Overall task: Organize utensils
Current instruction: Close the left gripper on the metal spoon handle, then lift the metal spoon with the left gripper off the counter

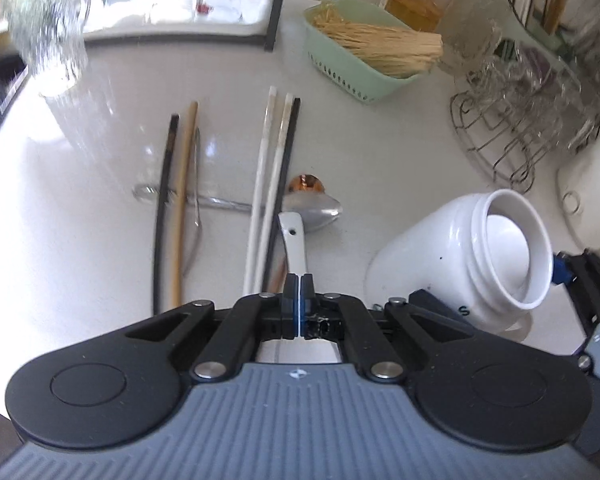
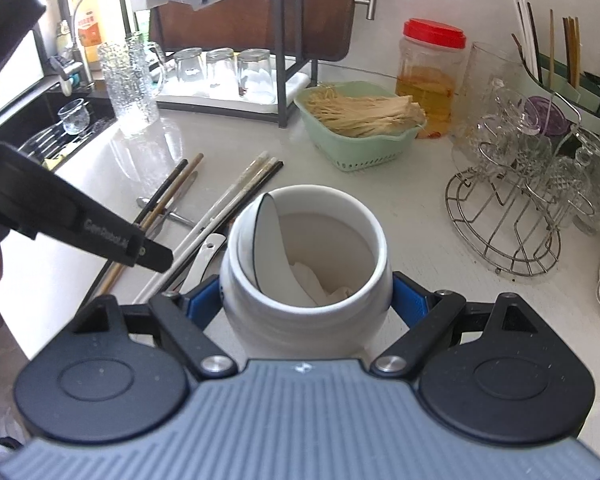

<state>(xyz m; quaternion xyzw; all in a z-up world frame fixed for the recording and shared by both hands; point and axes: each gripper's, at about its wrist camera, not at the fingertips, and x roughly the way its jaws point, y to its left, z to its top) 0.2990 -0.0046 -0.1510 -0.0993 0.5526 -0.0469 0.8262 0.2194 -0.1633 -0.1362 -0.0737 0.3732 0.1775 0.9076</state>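
My left gripper (image 1: 299,286) has its fingers clenched on the handle of a white spoon (image 1: 294,240), the handle sticking out ahead of the pads above the desk (image 1: 100,152). My right gripper (image 2: 306,304) has its fingers grasping the white jar (image 2: 306,300) by both sides; the jar is tipped, mouth open, with another white spoon (image 2: 274,248) leaning inside against the wall.

The desk is pale, glossy and reflective. On it lie the loose utensils: a black and a wooden chopstick (image 1: 180,200) side by side, two white chopsticks (image 1: 266,184) with a black one just beside them, and a metal spoon (image 1: 316,210) lying crosswise under them. Farther back I see a green basket (image 1: 356,76) of dried noodles, a red-lidded jar (image 2: 430,76) of yellow liquid, and a wire rack (image 2: 504,216) with glassware. A tray (image 2: 220,100) with upturned glasses sits under a dark frame, a sink (image 2: 60,120) with a tap is at far left, and a holder (image 2: 556,84) with upright chopsticks stands at far right.
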